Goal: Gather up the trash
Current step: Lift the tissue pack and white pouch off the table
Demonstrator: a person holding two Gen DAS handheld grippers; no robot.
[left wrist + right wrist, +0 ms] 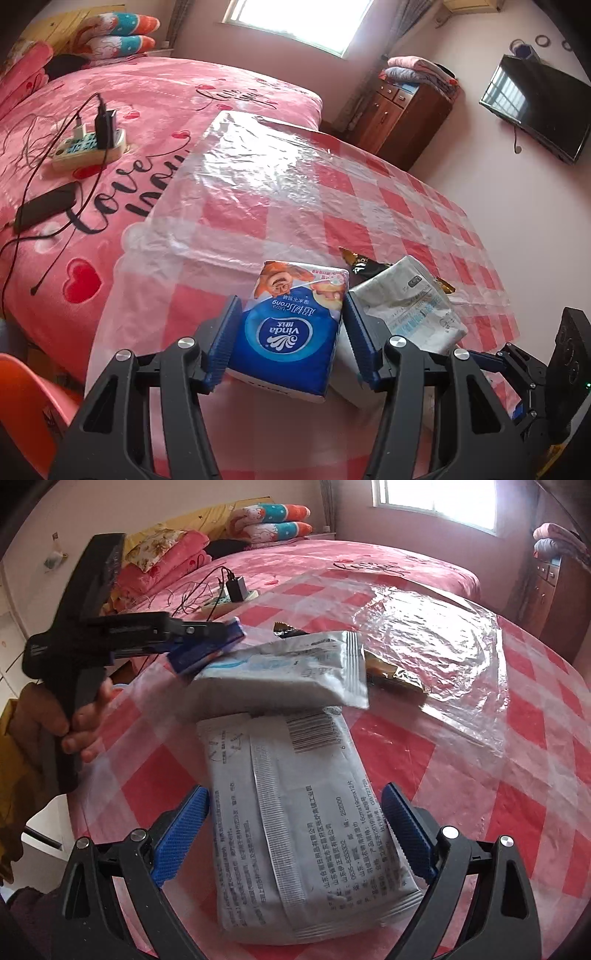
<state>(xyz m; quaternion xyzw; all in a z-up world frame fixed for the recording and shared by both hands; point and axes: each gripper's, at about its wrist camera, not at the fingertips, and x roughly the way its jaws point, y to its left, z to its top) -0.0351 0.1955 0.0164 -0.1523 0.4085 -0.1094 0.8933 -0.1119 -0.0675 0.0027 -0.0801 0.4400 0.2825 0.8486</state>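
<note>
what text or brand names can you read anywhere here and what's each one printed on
"Vinda", upside down in the left wrist view: blue tissue pack between the left gripper fingers.
"Ultra Strong": same pack, small and partly legible.
"Love": pink bedspread; the word below is cut off.
Barcode and Chinese print: grey pack between the right gripper fingers; digits too small to read reliably.
Second grey pack: print blurred.

I am working in a home bedroom. I see a big bed (155, 122) with a pink heart cover, stacked pillows (122, 33) at its head, a wooden cabinet (399, 114) with folded blankets (417, 70) on top, a wall television (535, 107), and a bright window (299, 20).
</note>
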